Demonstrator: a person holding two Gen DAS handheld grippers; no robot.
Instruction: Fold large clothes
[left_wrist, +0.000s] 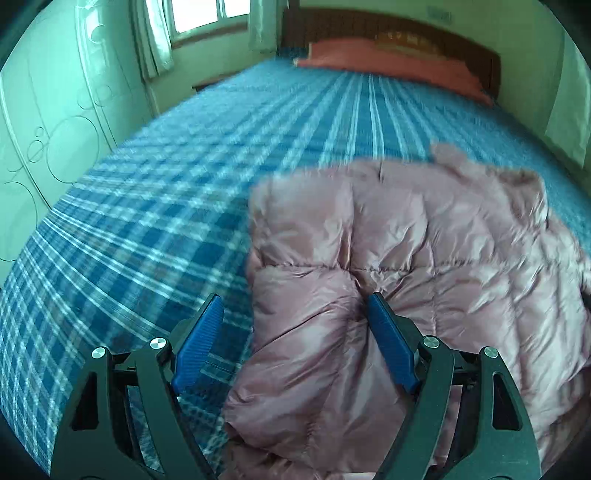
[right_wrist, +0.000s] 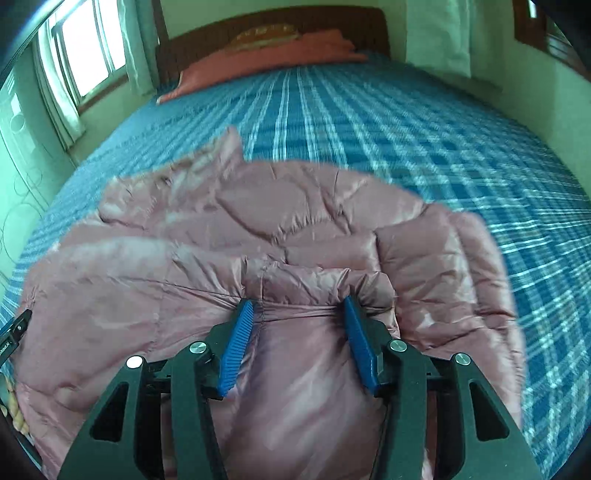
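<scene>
A pink quilted puffer jacket lies bunched on a bed with a blue plaid cover. My left gripper is open over the jacket's left edge; its right blue pad presses into the fabric and its left pad hangs over the plaid cover. In the right wrist view the jacket fills the near half. My right gripper is open, with a puffed fold of the jacket between its blue pads. The left gripper's tip shows at the left edge.
A red pillow lies by the dark wooden headboard at the far end. A pale wardrobe stands left of the bed, with a curtained window beyond. The plaid cover stretches wide around the jacket.
</scene>
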